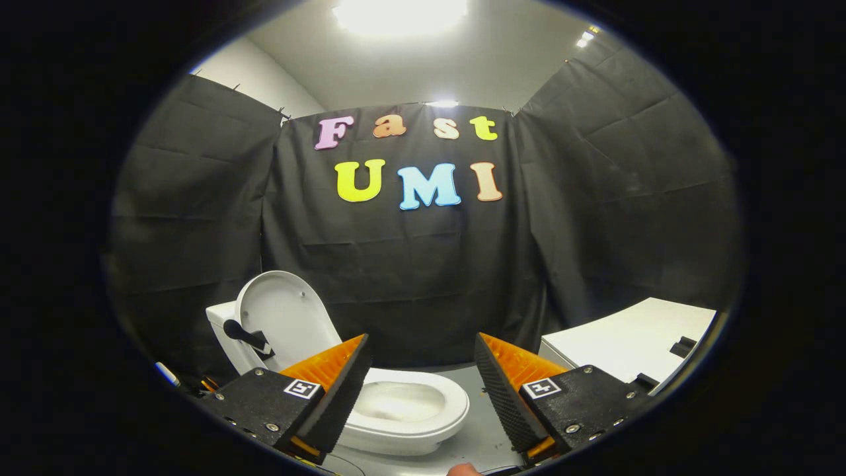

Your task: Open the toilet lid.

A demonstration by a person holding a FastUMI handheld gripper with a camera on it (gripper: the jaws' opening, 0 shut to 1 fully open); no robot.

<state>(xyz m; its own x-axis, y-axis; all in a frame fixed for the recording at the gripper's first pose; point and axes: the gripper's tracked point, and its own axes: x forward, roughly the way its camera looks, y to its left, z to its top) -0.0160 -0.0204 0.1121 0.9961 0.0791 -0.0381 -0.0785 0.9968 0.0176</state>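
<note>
A white toilet point(403, 410) stands on the floor just ahead of my left finger. Its lid point(285, 317) is raised upright and leans back against the white tank point(221, 330). A black handle piece point(248, 337) is fixed on the lid's inner face. The seat ring and the bowl lie exposed, partly hidden behind my left finger point(344, 390). My gripper point(423, 360) is open, with a wide gap between its fingers and nothing in it. It hovers short of the toilet, touching nothing.
A white table or cabinet top point(628, 344) stands to the right beyond my right finger, with a small black object point(684, 345) on it. Black cloth walls close the booth behind and on both sides. Grey floor point(479, 423) runs between toilet and cabinet.
</note>
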